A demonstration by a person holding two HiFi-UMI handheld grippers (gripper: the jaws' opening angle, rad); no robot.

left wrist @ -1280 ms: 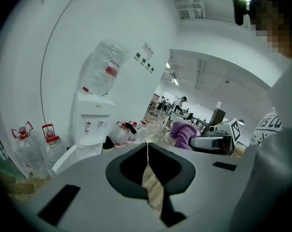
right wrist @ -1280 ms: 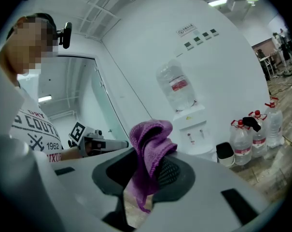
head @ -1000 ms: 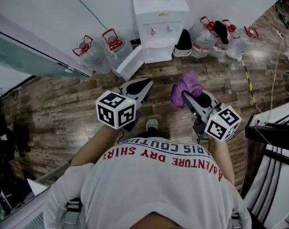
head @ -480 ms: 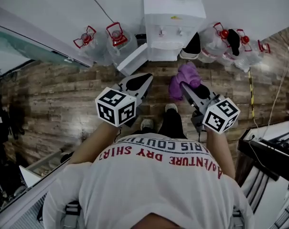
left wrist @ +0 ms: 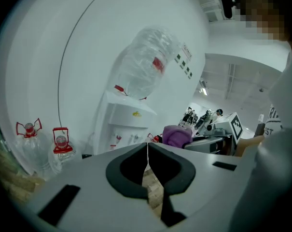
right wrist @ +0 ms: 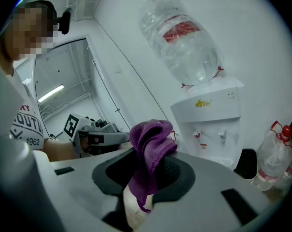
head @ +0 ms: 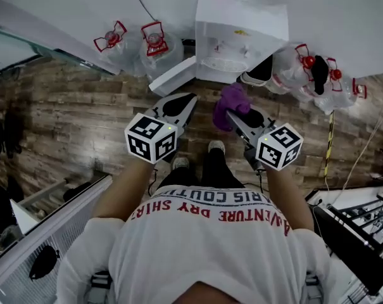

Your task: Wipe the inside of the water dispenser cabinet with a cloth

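Observation:
A white water dispenser (head: 238, 40) stands against the wall ahead, a clear bottle (right wrist: 182, 37) upside down on top. Its cabinet door (head: 172, 76) hangs open at the lower left. A purple cloth (head: 229, 102) bunches between the jaws of my right gripper (head: 232, 116), which is shut on it; the right gripper view shows the cloth (right wrist: 150, 151) draped over the pads. My left gripper (head: 190, 100) is shut with nothing in it, its jaws meeting (left wrist: 147, 151). Both point at the dispenser from a short way off. The cabinet's inside is hidden.
Two red-capped water bottles (head: 134, 43) stand left of the dispenser, several more (head: 311, 75) to its right. A black shoe (head: 261, 71) lies by the dispenser's right side. Wooden floor (head: 71, 119) spreads around; dark furniture (head: 359, 233) stands at lower right.
The person has stepped closer to the dispenser, which now sits nearer and larger. Both grippers advanced with them; the cloth stays held in the right one.

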